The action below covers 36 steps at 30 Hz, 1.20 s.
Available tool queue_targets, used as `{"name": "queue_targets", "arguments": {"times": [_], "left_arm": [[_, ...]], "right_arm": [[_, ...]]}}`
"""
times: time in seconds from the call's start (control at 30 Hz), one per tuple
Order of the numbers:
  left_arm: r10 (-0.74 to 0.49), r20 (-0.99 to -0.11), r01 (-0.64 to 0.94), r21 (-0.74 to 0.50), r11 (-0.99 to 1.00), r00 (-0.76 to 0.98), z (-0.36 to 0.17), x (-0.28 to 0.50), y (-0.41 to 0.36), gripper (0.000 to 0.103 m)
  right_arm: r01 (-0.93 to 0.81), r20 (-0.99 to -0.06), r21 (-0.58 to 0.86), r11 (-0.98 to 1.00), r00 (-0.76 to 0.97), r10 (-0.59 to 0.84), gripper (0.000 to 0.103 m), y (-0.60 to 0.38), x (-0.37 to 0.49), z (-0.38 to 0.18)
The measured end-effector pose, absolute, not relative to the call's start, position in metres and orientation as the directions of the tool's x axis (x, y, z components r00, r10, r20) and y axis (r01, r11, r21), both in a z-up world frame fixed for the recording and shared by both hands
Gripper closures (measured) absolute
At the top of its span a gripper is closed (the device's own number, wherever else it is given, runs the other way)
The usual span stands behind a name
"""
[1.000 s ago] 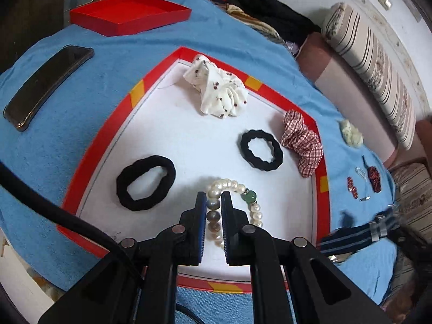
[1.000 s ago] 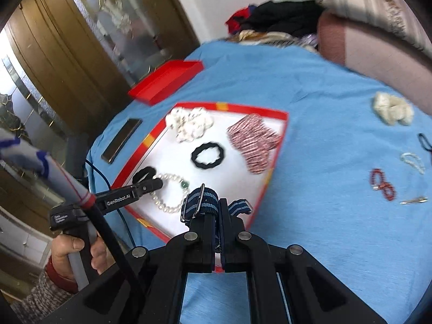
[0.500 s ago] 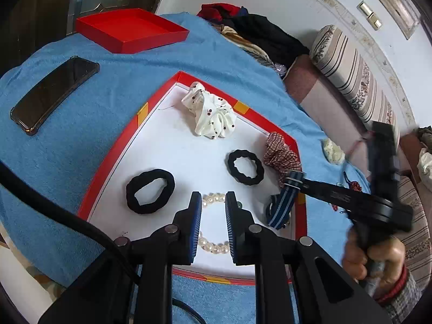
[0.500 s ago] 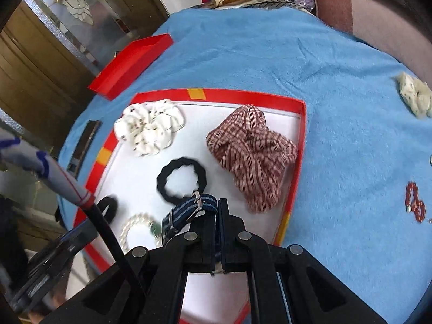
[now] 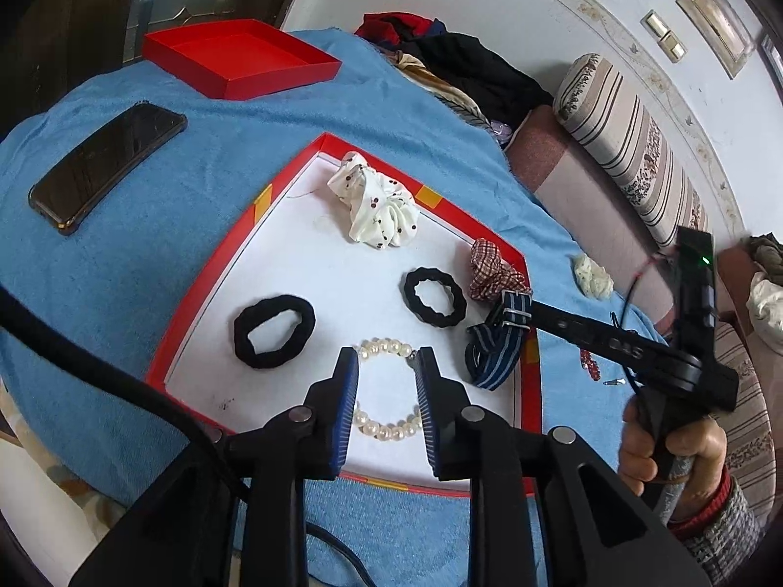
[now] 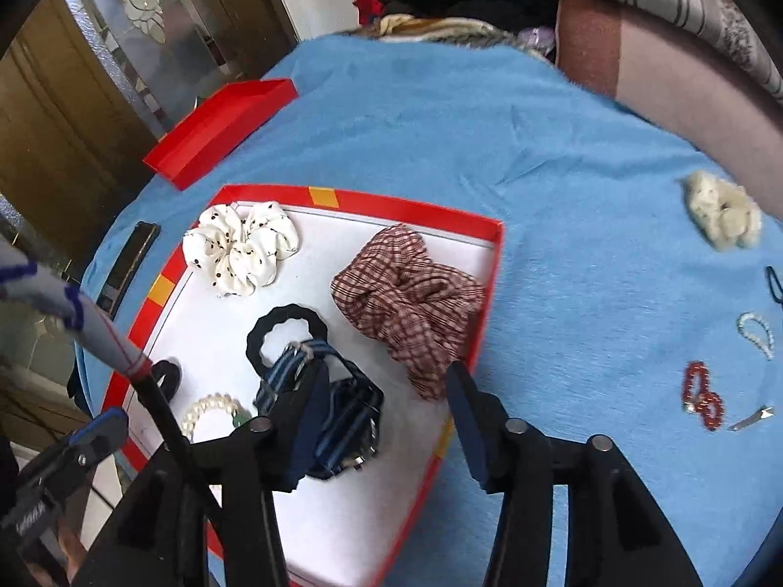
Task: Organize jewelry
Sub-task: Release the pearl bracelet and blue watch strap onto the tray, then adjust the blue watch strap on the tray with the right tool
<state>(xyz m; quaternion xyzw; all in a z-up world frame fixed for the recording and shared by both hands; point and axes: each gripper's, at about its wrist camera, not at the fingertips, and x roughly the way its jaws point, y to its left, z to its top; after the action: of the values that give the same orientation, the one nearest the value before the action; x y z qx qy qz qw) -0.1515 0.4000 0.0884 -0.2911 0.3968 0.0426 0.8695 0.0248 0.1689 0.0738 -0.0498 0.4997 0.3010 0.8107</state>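
A red-rimmed white tray lies on the blue cloth. In it are a white dotted scrunchie, a plaid scrunchie, two black hair ties, a pearl bracelet and a blue striped strap. My left gripper is open above the pearl bracelet. My right gripper is open, and the strap rests against its left finger on the tray floor.
A red box lid and a black phone lie at the far left of the cloth. A cream scrunchie, red beads, a clear bracelet and a hair clip lie right of the tray.
My left gripper opened, let go of the pearl bracelet and drew back. My right gripper carried the striped strap into the tray and opened, leaving it beside the bracelet.
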Motion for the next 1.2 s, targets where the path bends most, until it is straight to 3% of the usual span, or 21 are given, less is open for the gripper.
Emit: {"name": "queue_targets", "arguments": {"times": [0.53,0.73,0.87,1.03,1.1,1.13,1.2], "left_arm": [[-0.15,-0.737,-0.268,-0.417,0.869,0.66,0.103,-0.144,0.35,0.065],[-0.108,-0.742,-0.323,-0.412,0.852,0.662,0.1,-0.154,0.351,0.065],[-0.079,-0.741,-0.356,-0.41,0.84,0.667,0.097,-0.169,0.365,0.064],[-0.083,-0.73,-0.378,-0.443,0.812,0.678,0.089,-0.18,0.385,0.063],[-0.088,-0.726,-0.383,-0.457,0.803,0.682,0.085,-0.184,0.392,0.063],[-0.093,-0.723,-0.384,-0.466,0.797,0.685,0.084,-0.185,0.395,0.063],[-0.1,-0.717,-0.385,-0.48,0.788,0.69,0.081,-0.187,0.399,0.063]], "right_arm": [[-0.428,-0.824,0.203,0.88,0.41,0.39,0.049,0.013,0.004,0.062],[-0.679,-0.76,0.17,0.714,0.371,0.533,0.049,0.081,-0.043,0.087],[-0.792,-0.783,0.041,0.609,0.354,0.512,0.049,0.152,-0.065,0.074],[-0.81,-0.804,-0.063,0.583,0.388,0.451,0.049,0.208,-0.065,0.049],[-0.788,-0.818,-0.096,0.608,0.41,0.403,0.06,0.217,-0.058,0.042],[-0.779,-0.837,-0.081,0.621,0.392,0.383,0.089,0.218,-0.052,0.039],[-0.762,-0.841,-0.051,0.646,0.381,0.384,0.089,0.212,-0.045,0.041]]}}
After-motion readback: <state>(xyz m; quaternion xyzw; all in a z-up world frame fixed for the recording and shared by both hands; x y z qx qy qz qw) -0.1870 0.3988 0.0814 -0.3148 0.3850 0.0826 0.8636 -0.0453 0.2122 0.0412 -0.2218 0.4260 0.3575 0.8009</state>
